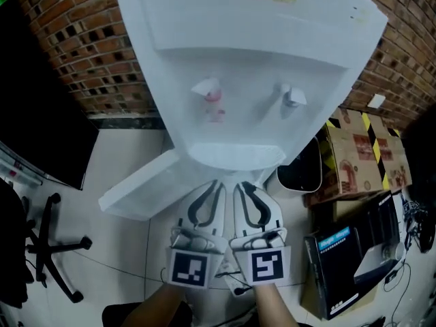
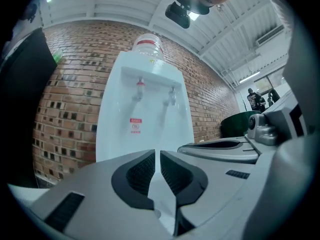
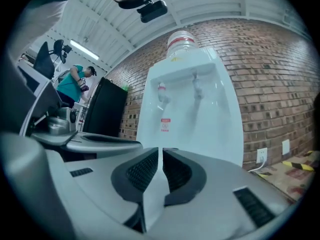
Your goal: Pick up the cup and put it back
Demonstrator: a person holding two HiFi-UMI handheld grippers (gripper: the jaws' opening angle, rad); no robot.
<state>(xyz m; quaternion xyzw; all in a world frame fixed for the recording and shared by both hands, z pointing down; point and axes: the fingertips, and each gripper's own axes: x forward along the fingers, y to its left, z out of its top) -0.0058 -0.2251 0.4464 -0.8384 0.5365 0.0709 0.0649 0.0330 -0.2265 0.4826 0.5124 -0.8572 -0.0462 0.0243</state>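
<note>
No cup shows in any view. A white water dispenser (image 1: 245, 53) stands against the brick wall, with a red tap (image 1: 208, 90), a pale tap (image 1: 291, 95) and a drip ledge (image 1: 235, 157). My left gripper (image 1: 212, 182) and right gripper (image 1: 245, 184) hang side by side just below that ledge, pointing at the dispenser. Both are shut with nothing between the pads. In the left gripper view my left gripper (image 2: 159, 156) faces the dispenser (image 2: 145, 114) from low down. The right gripper view shows my right gripper (image 3: 161, 156) facing the dispenser (image 3: 195, 114) and its bottle (image 3: 181, 41).
A white panel (image 1: 139, 186) juts out from the dispenser's lower left. A black bin (image 1: 302, 169), cardboard boxes (image 1: 361, 152) and a black box (image 1: 347, 261) crowd the right. A chair base (image 1: 51, 247) stands left. A person (image 3: 75, 84) is far off.
</note>
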